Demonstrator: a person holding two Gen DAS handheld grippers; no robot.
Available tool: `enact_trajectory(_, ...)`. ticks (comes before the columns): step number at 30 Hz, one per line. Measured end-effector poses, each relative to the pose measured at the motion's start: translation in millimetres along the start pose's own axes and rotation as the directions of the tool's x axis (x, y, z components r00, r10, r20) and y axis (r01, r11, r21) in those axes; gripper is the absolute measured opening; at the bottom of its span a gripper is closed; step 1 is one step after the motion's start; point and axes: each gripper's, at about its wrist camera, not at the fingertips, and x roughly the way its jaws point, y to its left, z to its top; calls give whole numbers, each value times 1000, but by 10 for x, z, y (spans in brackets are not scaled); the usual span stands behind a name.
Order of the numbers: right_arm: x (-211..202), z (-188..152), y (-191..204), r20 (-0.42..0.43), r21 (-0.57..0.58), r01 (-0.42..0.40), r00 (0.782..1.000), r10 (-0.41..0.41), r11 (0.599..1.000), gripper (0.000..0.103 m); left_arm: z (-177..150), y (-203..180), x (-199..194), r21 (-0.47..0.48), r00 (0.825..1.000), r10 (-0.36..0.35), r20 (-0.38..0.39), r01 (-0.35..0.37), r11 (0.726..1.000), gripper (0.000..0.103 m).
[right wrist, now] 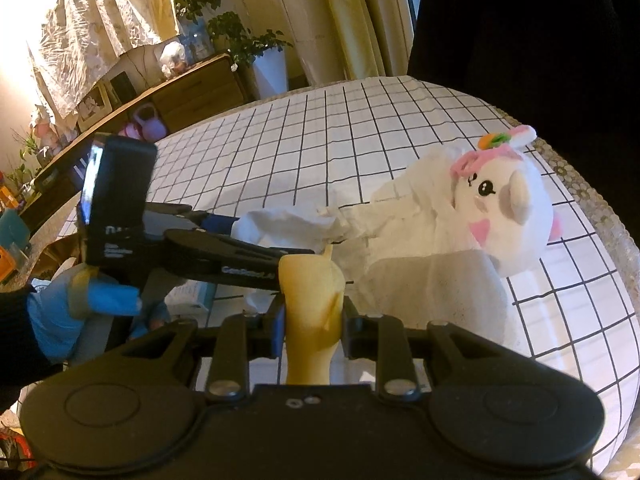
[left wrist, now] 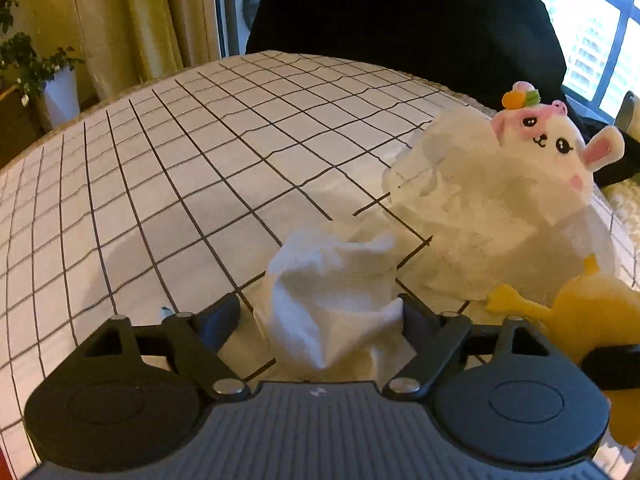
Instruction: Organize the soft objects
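A small white cloth (left wrist: 332,300) lies crumpled on the grid-patterned tablecloth (left wrist: 200,168), between the fingers of my left gripper (left wrist: 318,316), which is open. Its right finger touches the cloth's edge and its left finger stands apart. To the right, a white plush animal (left wrist: 552,148) with pink ears rests against a larger crumpled white cloth (left wrist: 480,220). My right gripper (right wrist: 312,324) is shut on a yellow rubber toy (right wrist: 312,312), also visible at the lower right of the left wrist view as the yellow toy (left wrist: 580,312). In the right wrist view the plush animal (right wrist: 508,216) lies ahead to the right.
A person in dark clothing (left wrist: 400,12) stands behind the table's far edge. A gloved hand (right wrist: 60,300) holds the left gripper at the left. Beyond the table are potted plants (left wrist: 36,64), curtains and a wooden sideboard (right wrist: 192,88). A window (left wrist: 600,20) is at the right.
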Motion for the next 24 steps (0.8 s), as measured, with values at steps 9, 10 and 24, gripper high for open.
enact_trajectory(9,10,0,-11,-7,11,4,1000,-3,1000,25,22,-23,-74,8,999,-34,34,33,999,33)
enact_trajectory(10,10,-8,-9,-8,12,5,1000,-5,1000,25,24,-29,-85,8,999,-32,36,31,999,31)
enact_trajectory(24,-158,-181,90,11,51,10,1000,-10,999,25,-12,171,-469,-136,993,-92,68,100,986,14)
